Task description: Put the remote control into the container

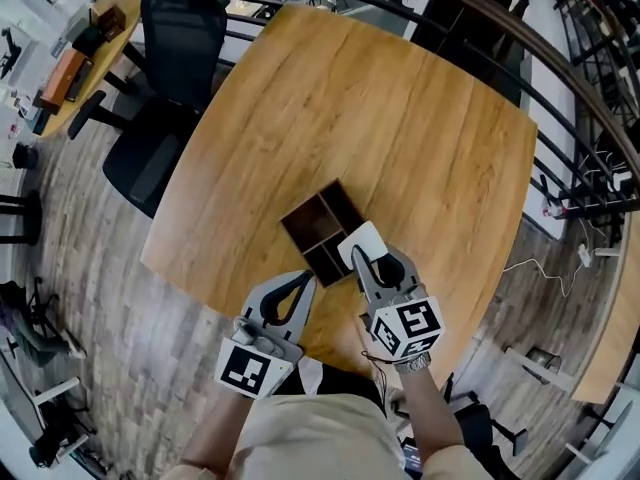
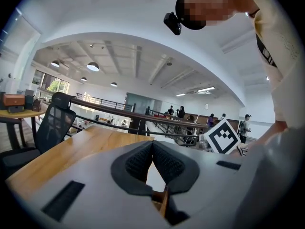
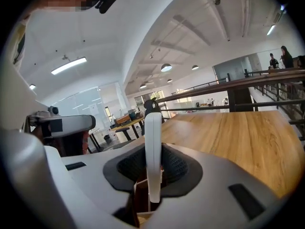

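While clamped edge-on in the narrow-set jaws of the right gripper (image 1: pixel 375 266), just above the dark brown wooden divided container (image 1: pixel 318 218), treat the slim white plastic remote control (image 1: pixel 362 240) as light, rigid and smooth-sided; best held across the flat faces near mid-length. Appears empty in every compartment showing below those jaws. Note the left gripper (image 1: pixel 297 290) just beside the container's near corner, jaws pressed together on nothing.
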A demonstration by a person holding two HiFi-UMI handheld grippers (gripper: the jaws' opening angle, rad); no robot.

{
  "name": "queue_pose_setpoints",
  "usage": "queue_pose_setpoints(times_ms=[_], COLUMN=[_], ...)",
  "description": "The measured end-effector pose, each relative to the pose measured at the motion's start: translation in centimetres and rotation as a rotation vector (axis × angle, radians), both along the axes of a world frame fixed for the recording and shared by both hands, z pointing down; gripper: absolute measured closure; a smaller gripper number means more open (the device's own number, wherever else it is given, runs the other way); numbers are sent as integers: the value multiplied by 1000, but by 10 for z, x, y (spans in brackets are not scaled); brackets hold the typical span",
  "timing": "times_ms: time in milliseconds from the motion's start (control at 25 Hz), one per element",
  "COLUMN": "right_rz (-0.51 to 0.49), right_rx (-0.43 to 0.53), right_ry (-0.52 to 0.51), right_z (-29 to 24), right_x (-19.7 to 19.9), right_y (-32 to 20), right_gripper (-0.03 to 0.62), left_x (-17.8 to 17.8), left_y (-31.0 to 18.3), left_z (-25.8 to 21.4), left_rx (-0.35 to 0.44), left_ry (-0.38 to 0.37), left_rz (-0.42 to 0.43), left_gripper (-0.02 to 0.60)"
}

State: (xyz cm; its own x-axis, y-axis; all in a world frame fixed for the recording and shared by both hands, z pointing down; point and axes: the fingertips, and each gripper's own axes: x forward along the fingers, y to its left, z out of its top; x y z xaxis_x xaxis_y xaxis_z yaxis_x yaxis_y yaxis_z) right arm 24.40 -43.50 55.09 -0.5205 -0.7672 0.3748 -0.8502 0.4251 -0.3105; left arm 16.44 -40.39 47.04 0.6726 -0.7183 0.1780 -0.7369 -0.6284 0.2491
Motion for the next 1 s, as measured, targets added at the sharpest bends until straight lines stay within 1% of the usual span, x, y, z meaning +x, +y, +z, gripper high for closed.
queue_pose_setpoints(times_ms=[80, 200, 360, 520, 600, 720, 840, 1000], right_rz=[-11, -26, -58, -44, -40, -62, -81, -63], right_rx=[-24, -29, -51, -87, -91, -105, -125, -113], right_ry=[6, 37, 62, 65, 75, 105, 111, 106], right_z=[19, 41, 67, 87, 91, 95, 96, 90], right_x=[-2, 0, -11, -8, -8, -13, -18, -18], right_y=[5, 6, 4, 1, 1, 3, 4, 7], right_gripper=[491, 491, 491, 491, 491, 491, 491, 491], left_x=[6, 15, 9, 8, 7, 6, 7, 11], left_y=[3, 3, -2, -5, -4, -2, -2, 4], left_z=[15, 32, 51, 63, 68, 73, 75, 75], left_rx=[-28, -57, -83, -97, -104, -116, -117, -109], left_ry=[-11, -14, -24, -29, -27, -29, -29, -38], left_rz=[8, 9, 6, 16, 13, 5, 10, 32], left_gripper=[569, 569, 569, 569, 569, 569, 569, 569])
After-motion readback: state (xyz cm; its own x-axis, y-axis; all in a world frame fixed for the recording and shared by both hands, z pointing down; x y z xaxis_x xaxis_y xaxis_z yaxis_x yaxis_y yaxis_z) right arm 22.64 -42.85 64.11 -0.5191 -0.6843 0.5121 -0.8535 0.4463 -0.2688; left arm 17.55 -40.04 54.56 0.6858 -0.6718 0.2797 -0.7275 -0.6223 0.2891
